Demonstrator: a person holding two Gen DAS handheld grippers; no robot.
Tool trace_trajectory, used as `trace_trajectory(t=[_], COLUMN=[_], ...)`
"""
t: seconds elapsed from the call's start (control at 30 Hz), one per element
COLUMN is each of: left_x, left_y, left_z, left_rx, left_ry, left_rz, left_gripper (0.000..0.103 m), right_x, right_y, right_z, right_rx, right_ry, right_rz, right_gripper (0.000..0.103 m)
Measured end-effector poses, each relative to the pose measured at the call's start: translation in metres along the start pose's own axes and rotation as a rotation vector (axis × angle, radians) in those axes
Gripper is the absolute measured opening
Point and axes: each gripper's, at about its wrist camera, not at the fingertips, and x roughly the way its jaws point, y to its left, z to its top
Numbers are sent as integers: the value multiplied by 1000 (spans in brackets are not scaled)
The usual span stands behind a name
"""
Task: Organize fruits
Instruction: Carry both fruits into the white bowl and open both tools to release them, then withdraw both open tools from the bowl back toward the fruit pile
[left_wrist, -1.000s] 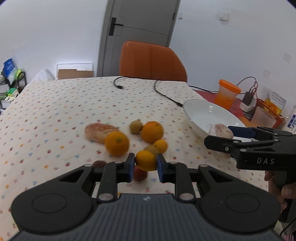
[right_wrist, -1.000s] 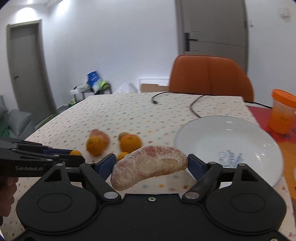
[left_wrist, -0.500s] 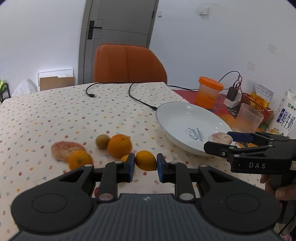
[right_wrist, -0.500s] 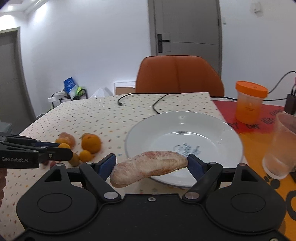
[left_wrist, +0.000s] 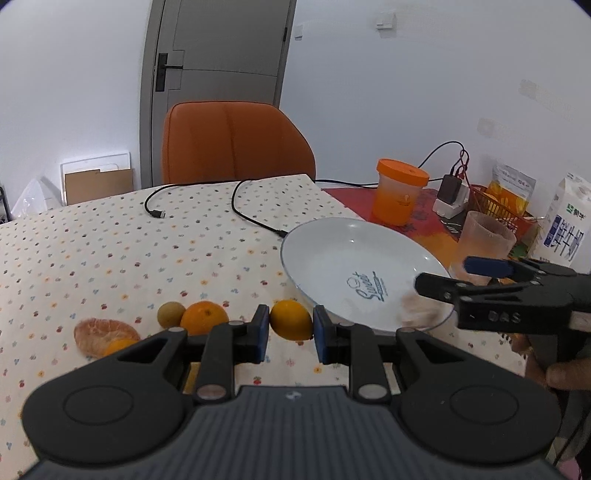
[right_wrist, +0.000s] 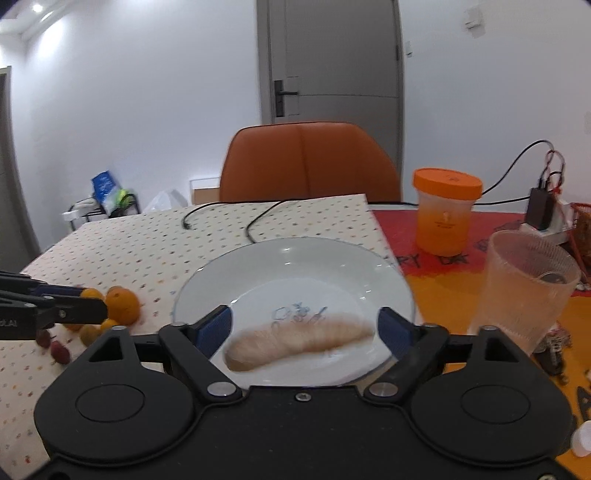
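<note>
Your right gripper (right_wrist: 304, 332) gapes wide, the blurred pomelo segment (right_wrist: 299, 345) lying crosswise on the plate (right_wrist: 295, 254) between its pads, while your left gripper (left_wrist: 290, 328) clamps a small orange (left_wrist: 291, 319), plate at two o'clock, near.

pomelo segment (right_wrist: 297, 343) blurred over white plate (right_wrist: 295, 254)

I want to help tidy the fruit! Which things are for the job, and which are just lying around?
For the job: mandarin in the left gripper, pomelo segment by the right gripper, plate, orange, small brownish fruit.
Just lying about: orange-lidded jar, plastic cup, milk carton, black cable.
</note>
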Motion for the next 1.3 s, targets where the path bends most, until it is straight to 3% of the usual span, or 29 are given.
trace_trajectory(t=[0.17,0.57,0.67,0.77,1.0,1.2,1.3], left_x=[8,25,26,24,12,-7,-17], left_y=[-7,-41,-47,-51,-42,-22,-13], left_z=[7,23,28,32,28,26,23], left_rx=[18,76,77,62,59,23,5], left_ry=[-1,-2,-15,-26,-24,-54,-65], left_rz=[-8,-66,-50,-42,41,120,150], left_gripper=[24,24,25,32,74,89,91], right_x=[-12,-40,-45,-51,-51,-51,-49], right_y=[-7,-25,-30,-35,-37,-25,-21], right_z=[-3,-24,-23,-23,-24,-25,-26], right_rx=[30,102,116,132,160,152,175], right_ry=[-20,8,0,-17,3,11,20], right_rz=[12,-3,-11,-19,-7,10,11], right_gripper=[99,103,103,103,103,103,103])
